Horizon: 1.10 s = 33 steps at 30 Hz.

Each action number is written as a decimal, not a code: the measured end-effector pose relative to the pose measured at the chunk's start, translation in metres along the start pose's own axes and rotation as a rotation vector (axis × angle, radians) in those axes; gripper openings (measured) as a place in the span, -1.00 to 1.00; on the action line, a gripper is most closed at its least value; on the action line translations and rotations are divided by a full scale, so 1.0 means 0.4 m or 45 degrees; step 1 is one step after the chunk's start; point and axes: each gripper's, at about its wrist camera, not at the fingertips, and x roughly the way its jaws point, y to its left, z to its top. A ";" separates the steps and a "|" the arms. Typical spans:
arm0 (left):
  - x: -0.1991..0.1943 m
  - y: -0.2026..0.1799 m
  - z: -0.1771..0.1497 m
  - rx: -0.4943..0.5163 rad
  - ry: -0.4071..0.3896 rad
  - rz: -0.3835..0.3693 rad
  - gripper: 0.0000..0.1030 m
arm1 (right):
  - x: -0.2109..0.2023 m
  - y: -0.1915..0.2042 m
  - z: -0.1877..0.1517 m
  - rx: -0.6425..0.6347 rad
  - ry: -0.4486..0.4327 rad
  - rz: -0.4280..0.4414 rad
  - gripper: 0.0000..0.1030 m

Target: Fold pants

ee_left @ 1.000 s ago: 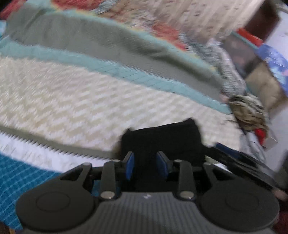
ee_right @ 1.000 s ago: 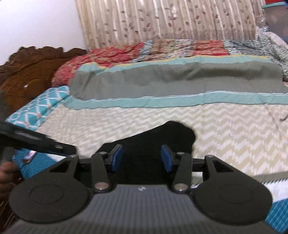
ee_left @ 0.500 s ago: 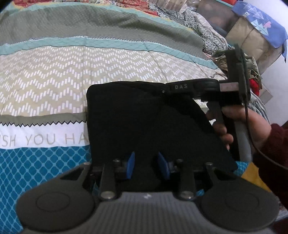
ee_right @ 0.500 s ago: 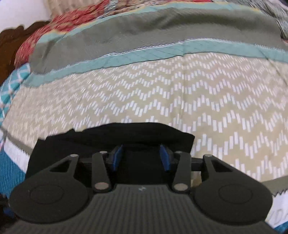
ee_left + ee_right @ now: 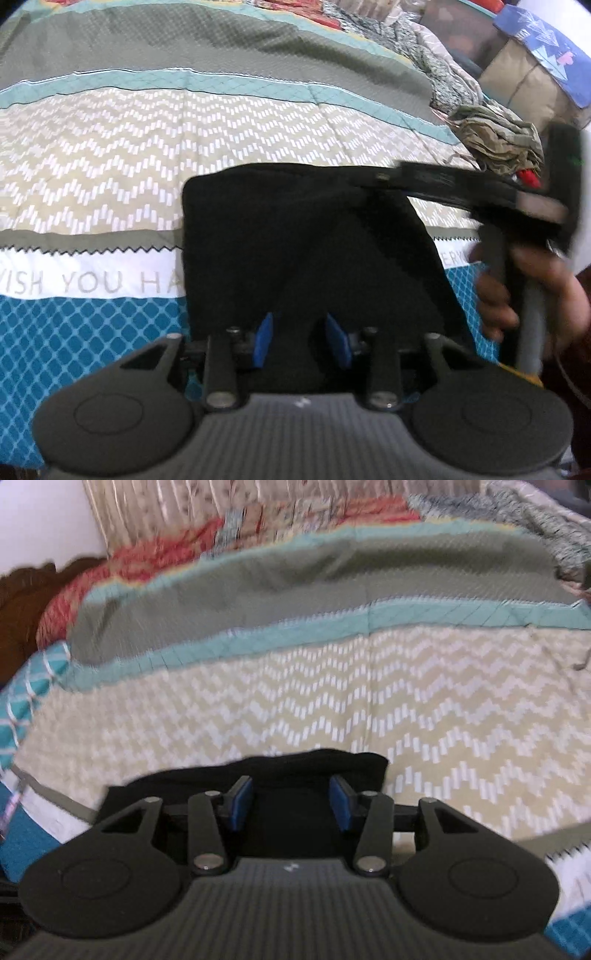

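Left wrist view: the left hand-held gripper [image 5: 301,341] has its jaws opening, blue pads apart over the folded black pants [image 5: 306,251] on the bed [image 5: 110,155]. One pair of pants, two grippers. The right hand-held gripper [image 5: 290,803], jaws half spread, hovers over the pants' far edge; contact unclear.

Both wrist views close above the bedspread [image 5: 110,155], angled downward, sharing the black pants [image 5: 295,240].

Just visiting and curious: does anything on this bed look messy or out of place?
The black pants lie as a neat folded block on the bedspread. Only the crumpled heap of clothes at the bed's far right edge looks untidy.
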 end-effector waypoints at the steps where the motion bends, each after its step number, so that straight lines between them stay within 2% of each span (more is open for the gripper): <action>1: -0.009 -0.001 0.002 -0.003 -0.004 0.018 -0.21 | -0.027 0.005 -0.008 -0.012 -0.016 0.003 -0.02; 2: -0.017 -0.002 0.002 0.000 -0.012 0.040 -0.13 | -0.055 0.008 -0.019 -0.021 -0.028 0.011 -0.02; 7: -0.058 -0.011 0.002 0.032 -0.062 0.180 0.00 | -0.165 0.007 -0.090 -0.018 -0.032 0.061 -0.01; 11: -0.059 -0.015 -0.003 0.052 -0.050 0.278 0.01 | -0.212 0.008 -0.136 0.059 -0.028 0.128 -0.01; 15: -0.047 -0.012 -0.009 0.039 -0.019 0.301 0.01 | -0.211 0.009 -0.167 0.105 0.009 0.155 -0.01; 19: -0.035 -0.020 -0.016 0.050 -0.004 0.322 0.05 | -0.179 0.001 -0.180 0.129 0.053 0.093 0.00; 27: -0.025 -0.012 -0.020 0.025 0.012 0.333 0.18 | -0.158 -0.053 -0.229 0.371 0.143 0.128 0.22; 33: -0.023 -0.006 -0.020 0.024 0.015 0.338 0.23 | -0.163 -0.044 -0.233 0.385 0.149 0.126 0.26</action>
